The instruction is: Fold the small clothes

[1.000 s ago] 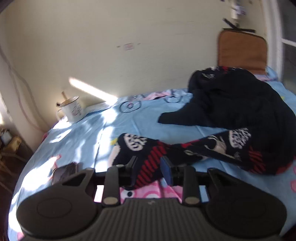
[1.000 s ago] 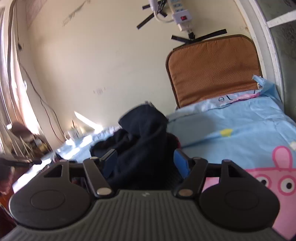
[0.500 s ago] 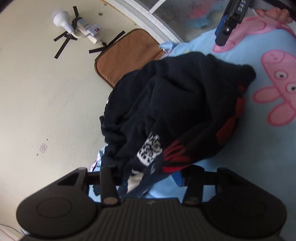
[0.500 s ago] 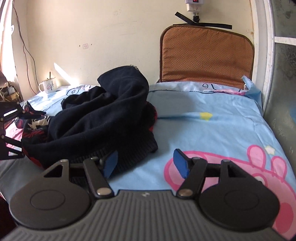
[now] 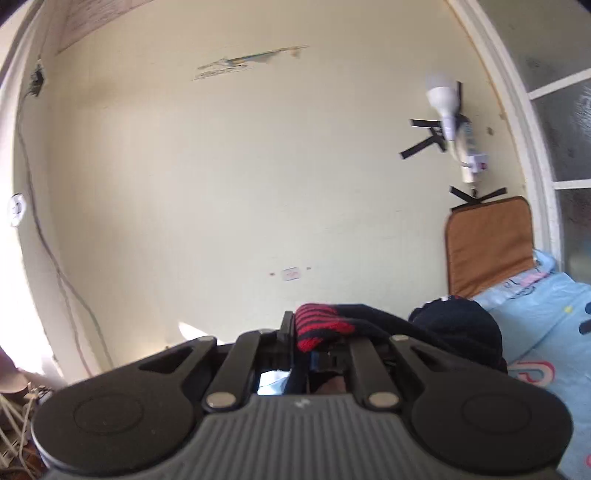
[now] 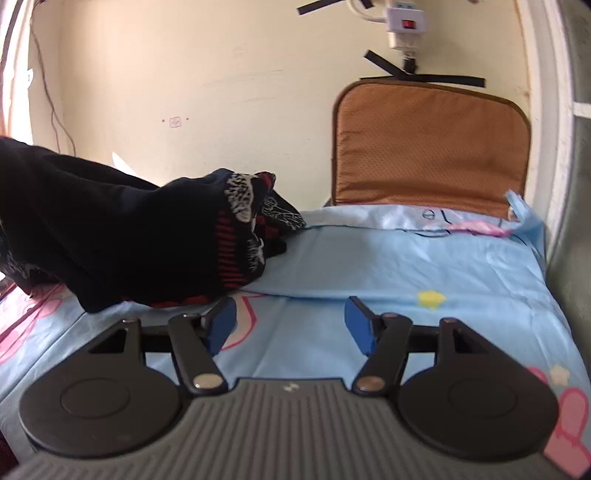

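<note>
Since the frame half a second earlier, the left gripper (image 5: 306, 345) has swung upward, its camera now facing the cream wall (image 5: 240, 184) rather than looking down over the bed. Its two black fingers are drawn close together on the red-and-black striped cuff of the dark navy knitted sweater (image 5: 321, 326), which bunches over the fingertips and trails off to the right toward the rest of the garment. In the right wrist view the same sweater (image 6: 147, 240) hangs in from the upper left and heaps onto the light blue cartoon-print bedsheet (image 6: 406, 266), its white-patterned and red-striped knit folded over at the near edge.

The right gripper (image 6: 290, 326) has come down low over the sheet, and the sweater no longer lies between its fingers. Its blue-padded fingers (image 6: 221, 325) are spread wide and hold nothing; the left pad sits just beside the sweater's lower hem, though contact cannot be made out.

A brown padded cushion (image 6: 428, 147) stands upright against the wall at the head of the bed. Above it, a white power strip with a red switch (image 6: 404, 24) is fixed to the wall with strips of black tape (image 6: 424, 77). In the left wrist view a white light bulb (image 5: 441, 98) juts from that fitting, and a grey cable (image 5: 55, 266) runs down the wall at far left.
</note>
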